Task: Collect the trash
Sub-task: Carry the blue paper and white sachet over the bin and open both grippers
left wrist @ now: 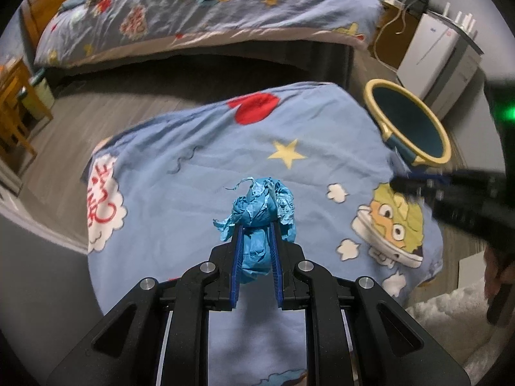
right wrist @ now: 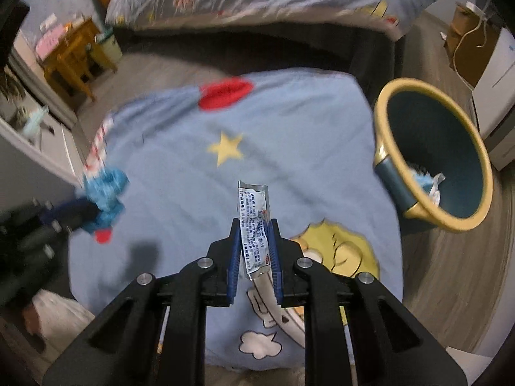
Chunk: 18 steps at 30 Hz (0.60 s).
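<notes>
1. Blue crumpled paper wad (left wrist: 262, 225) sits pinched betw. the blue pads of the L gripper (left wrist: 256, 225), held above a cartoon-print sheet (left wrist: 193, 173); same wad shows blurred at left in the R wrist view (right wrist: 107, 197).
2. R gripper (right wrist: 254, 225) is clamped on a silver printed sachet wrapper (right wrist: 252, 222), upright, top end sticking out past the fingertips, also over the sheet.
3. Sheet print: yellow star (right wrist: 225, 148), red blob (right wrist: 225, 91), yellow cartoon face (left wrist: 391, 215).
4. Just beside the sheet's right edge: dark teal trash bin w/ yellow rim (right wrist: 379, 135), white and blue scraps (right wrist: 429, 185) already inside.
5. Farther back: bed w/ matching duvet (left wrist: 206, 13), wood chair (right wrist: 69, 61) far left, white cabinet (left wrist: 434, 54) far right.
</notes>
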Each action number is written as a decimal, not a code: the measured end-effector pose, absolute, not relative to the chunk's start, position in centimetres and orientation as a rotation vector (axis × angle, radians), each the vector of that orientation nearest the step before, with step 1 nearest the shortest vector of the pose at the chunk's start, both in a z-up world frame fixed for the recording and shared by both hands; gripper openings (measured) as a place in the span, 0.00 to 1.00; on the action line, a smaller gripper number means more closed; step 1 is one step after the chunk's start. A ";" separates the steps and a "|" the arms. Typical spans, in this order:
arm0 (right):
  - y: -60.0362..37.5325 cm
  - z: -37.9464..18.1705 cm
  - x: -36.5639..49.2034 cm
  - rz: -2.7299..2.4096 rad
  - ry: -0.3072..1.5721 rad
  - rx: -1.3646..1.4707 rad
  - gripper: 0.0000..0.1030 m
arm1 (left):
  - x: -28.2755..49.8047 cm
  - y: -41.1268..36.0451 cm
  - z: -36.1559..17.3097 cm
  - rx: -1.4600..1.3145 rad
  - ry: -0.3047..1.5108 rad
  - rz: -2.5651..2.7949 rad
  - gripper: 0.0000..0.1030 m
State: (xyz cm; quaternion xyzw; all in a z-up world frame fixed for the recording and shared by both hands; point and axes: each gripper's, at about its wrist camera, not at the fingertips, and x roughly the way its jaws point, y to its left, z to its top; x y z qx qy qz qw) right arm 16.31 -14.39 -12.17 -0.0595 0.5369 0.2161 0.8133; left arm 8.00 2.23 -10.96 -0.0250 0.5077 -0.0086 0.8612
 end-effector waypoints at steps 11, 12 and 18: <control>-21.6 -3.1 20.5 0.425 0.902 0.053 0.16 | 9.5 -3.3 -9.4 0.049 1.022 -0.124 0.17; -22.7 -2.5 21.0 0.416 0.885 0.066 0.16 | 9.7 -3.8 -9.2 0.049 1.019 -0.135 0.17; -29.8 -1.8 25.1 0.306 0.859 0.162 0.16 | 12.9 -8.2 -7.9 0.068 0.998 -0.234 0.17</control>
